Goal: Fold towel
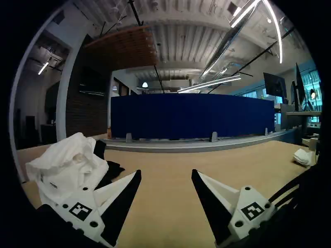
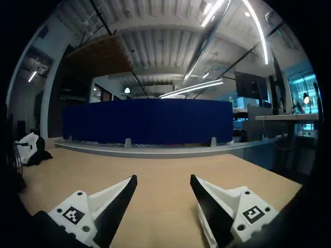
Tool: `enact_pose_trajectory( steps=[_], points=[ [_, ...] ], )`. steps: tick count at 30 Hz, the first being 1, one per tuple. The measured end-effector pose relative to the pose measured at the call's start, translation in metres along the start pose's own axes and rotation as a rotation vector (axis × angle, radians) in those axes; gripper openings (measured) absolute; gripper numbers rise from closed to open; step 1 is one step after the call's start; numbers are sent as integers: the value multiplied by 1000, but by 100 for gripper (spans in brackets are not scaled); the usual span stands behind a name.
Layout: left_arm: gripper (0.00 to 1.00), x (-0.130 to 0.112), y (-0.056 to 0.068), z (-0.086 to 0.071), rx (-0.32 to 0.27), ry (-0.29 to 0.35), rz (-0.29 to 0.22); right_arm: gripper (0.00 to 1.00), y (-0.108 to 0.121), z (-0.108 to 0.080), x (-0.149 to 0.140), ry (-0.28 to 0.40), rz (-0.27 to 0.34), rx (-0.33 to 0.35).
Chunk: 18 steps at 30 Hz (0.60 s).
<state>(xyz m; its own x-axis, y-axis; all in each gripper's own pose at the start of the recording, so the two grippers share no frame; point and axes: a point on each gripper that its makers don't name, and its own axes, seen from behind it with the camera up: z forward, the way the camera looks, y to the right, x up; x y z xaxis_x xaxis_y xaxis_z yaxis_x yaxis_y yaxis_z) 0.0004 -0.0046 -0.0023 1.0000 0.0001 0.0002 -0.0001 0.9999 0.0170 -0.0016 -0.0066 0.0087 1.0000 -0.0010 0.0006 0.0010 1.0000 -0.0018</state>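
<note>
Folding has not begun on the wide wooden table (image 1: 178,161): the white towel (image 1: 66,161) lies crumpled against a dark cloth (image 1: 111,168), just left of my left hand-held gripper (image 1: 165,171), so I judge the next move is to swing over and pinch an edge. The right gripper view puts that towel well off to the left of my right hand-held gripper (image 2: 163,177), while the left gripper view adds a small white bundle (image 1: 304,157) at the table's right edge. Both sets of fingers gape wide, empty.
</note>
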Motion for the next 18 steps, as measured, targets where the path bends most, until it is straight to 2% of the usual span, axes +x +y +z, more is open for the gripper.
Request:
enact_pose_trajectory(
  steps=[18],
  points=[
    [90, 0, 0, 0, 0, 0, 0, 99, 0, -5, 0, 0, 0, 1]
  ],
)
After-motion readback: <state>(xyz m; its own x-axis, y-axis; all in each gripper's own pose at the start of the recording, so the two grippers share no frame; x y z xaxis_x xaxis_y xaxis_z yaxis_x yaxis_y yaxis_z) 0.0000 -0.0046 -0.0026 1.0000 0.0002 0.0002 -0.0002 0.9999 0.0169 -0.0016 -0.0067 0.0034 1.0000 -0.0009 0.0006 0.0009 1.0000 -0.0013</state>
